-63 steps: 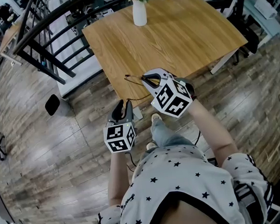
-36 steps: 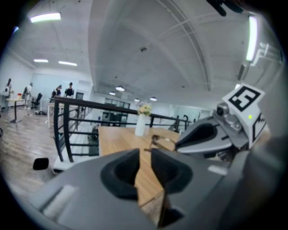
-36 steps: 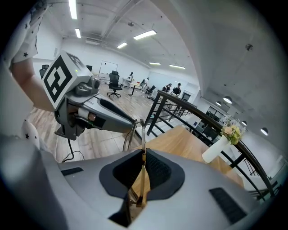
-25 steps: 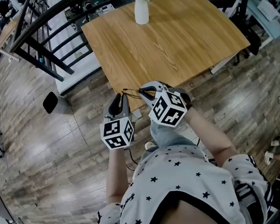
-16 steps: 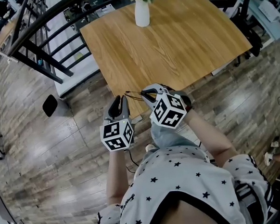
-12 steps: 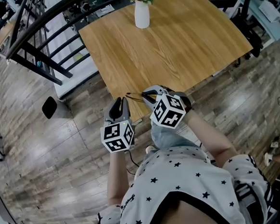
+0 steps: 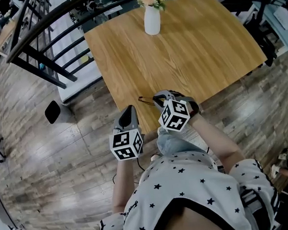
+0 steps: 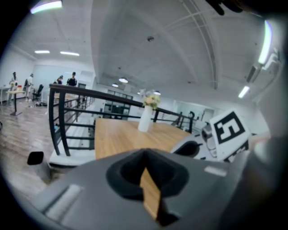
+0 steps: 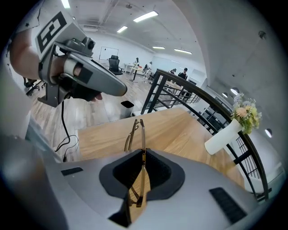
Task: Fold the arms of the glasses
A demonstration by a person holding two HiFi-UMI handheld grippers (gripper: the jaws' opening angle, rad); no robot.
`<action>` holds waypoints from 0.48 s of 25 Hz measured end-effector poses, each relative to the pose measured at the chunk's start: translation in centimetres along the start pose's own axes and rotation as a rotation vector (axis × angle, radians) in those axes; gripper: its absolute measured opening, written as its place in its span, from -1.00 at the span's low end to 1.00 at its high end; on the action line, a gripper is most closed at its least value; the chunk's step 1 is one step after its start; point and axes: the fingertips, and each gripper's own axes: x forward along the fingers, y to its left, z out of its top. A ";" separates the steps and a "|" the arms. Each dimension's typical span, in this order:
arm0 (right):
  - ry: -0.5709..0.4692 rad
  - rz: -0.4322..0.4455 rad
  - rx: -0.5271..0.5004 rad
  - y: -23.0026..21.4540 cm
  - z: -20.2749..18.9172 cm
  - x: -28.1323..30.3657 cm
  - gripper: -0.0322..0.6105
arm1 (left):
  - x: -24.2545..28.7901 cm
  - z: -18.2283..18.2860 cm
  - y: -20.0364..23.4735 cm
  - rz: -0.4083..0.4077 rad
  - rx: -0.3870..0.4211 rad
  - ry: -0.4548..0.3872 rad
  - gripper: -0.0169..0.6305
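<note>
A thin metal-framed pair of glasses (image 9: 136, 130) sticks out forward from my right gripper (image 9: 143, 152), which is shut on one end of it. In the head view the glasses (image 7: 146, 100) hang just over the near edge of the wooden table (image 7: 188, 49), ahead of the right gripper (image 7: 157, 97). My left gripper (image 7: 129, 109) is off to the left of the glasses, over the floor beside the table corner and apart from them. In the left gripper view its jaws (image 8: 145, 157) are shut with nothing between them.
A white vase (image 7: 152, 19) with flowers stands at the table's far edge. A black railing (image 7: 44, 40) runs along the far left of the table. A dark cable (image 9: 66, 130) trails on the wooden floor below the table's near edge.
My left gripper has drawn back from the glasses' end, towards me and to the left. My right gripper has sunk a little toward the table edge with the glasses still in it.
</note>
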 end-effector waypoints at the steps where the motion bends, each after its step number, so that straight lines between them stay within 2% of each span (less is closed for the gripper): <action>1: 0.007 0.002 -0.008 -0.3 -0.3 0.5 -0.84 | 0.2 0.1 0.0 0.003 -0.003 0.000 -0.92; 12: 0.075 0.031 -0.094 -2.1 -2.2 5.8 -0.84 | 1.6 0.3 1.3 0.031 -0.046 0.015 -0.93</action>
